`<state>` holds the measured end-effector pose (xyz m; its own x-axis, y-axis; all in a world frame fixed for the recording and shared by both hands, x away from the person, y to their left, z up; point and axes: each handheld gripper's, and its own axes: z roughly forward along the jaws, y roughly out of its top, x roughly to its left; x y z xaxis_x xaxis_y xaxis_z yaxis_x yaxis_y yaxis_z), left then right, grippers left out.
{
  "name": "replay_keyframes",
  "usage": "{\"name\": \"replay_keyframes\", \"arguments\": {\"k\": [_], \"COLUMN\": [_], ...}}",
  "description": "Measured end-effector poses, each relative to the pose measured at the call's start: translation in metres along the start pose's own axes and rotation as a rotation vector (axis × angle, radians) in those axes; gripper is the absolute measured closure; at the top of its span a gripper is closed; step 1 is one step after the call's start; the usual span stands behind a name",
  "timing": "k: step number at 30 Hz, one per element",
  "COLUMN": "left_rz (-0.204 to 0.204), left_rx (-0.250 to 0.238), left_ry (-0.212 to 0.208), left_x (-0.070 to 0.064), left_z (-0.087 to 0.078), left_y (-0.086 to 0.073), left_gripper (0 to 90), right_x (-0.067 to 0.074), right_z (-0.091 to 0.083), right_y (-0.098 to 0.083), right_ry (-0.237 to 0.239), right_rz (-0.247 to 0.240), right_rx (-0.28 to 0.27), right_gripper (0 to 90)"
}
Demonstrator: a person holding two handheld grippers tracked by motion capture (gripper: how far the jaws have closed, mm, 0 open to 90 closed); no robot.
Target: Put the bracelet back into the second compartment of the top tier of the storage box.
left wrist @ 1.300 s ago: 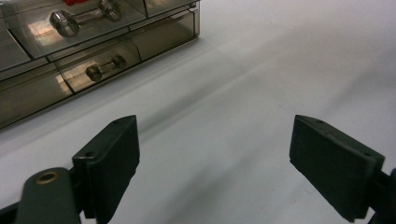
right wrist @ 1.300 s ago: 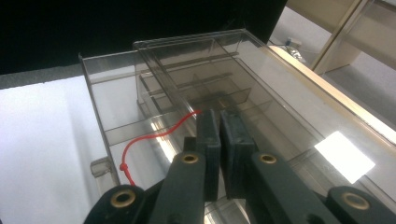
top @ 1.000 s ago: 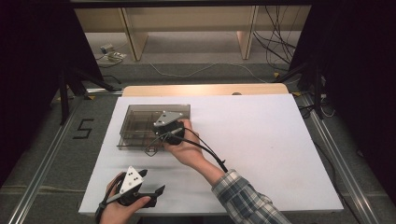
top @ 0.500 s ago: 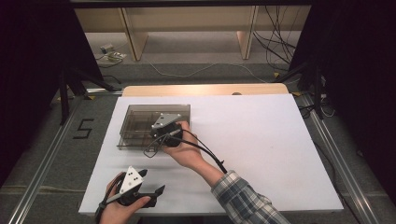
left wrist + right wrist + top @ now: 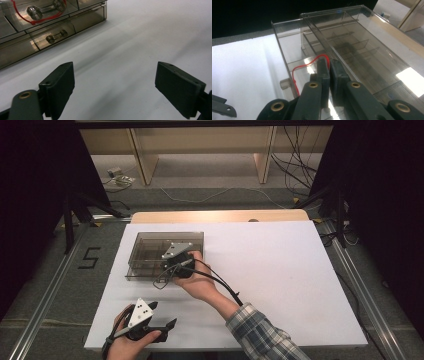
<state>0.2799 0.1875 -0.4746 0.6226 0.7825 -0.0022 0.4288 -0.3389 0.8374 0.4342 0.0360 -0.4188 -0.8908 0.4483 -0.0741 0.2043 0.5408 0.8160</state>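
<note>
a smoky clear plastic organiser box with small drawers (image 5: 150, 251) sits at the back left of the white table (image 5: 280, 270), a thin red cord loop (image 5: 298, 68) in its pulled-out drawer. the right gripper (image 5: 329, 65) has its jaws pressed together on that cord (metal dumbbell-shaped pieces (image 5: 53, 37) lie in nearby drawers). the left gripper (image 5: 115, 82) rests near the front edge, jaws wide apart, holding nothing.

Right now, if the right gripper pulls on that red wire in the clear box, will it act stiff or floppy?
Probably floppy: the red wire lies in a loose curved loop, so it should bend and trail rather than hold shape. It looks thin and light, so the right gripper, jaws shut on it, may lift it easily. It could snag on the clear box dividers.
</note>
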Motion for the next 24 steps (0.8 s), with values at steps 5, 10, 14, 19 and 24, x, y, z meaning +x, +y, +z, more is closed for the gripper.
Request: {"name": "replay_keyframes", "arguments": {"k": [5,10,14,19,24], "left_rz": [0.0,0.0,0.001,0.001,0.003], "left_rx": [0.001,0.002,0.002,0.004,0.006], "left_ry": [0.0,-0.001,-0.001,0.0,-0.002], "left_x": [0.0,0.0,0.0,0.0,-0.0001], "left_z": [0.0003,0.0003,0.0003,0.0005,0.0009], "left_y": [-0.0001,0.0,-0.0001,-0.0001,-0.0001], "left_gripper": [15.9,15.9,15.9,15.9,15.9], "right_x": [-0.0013,-0.0021,-0.003,-0.0031,-0.0053], "right_z": [-0.0006,-0.0017,-0.0017,-0.0031,-0.0067], "right_y": [-0.001,-0.0024,-0.0045,-0.0039,-0.0027], "right_ry": [-0.005,-0.004,-0.008,-0.009,-0.018], "right_rz": [-0.003,0.0,0.002,0.004,0.008], "right_rx": [0.011,0.029,0.038,0.035,0.023], "right_gripper": [86.8,86.1,85.5,82.5,78.4]}}
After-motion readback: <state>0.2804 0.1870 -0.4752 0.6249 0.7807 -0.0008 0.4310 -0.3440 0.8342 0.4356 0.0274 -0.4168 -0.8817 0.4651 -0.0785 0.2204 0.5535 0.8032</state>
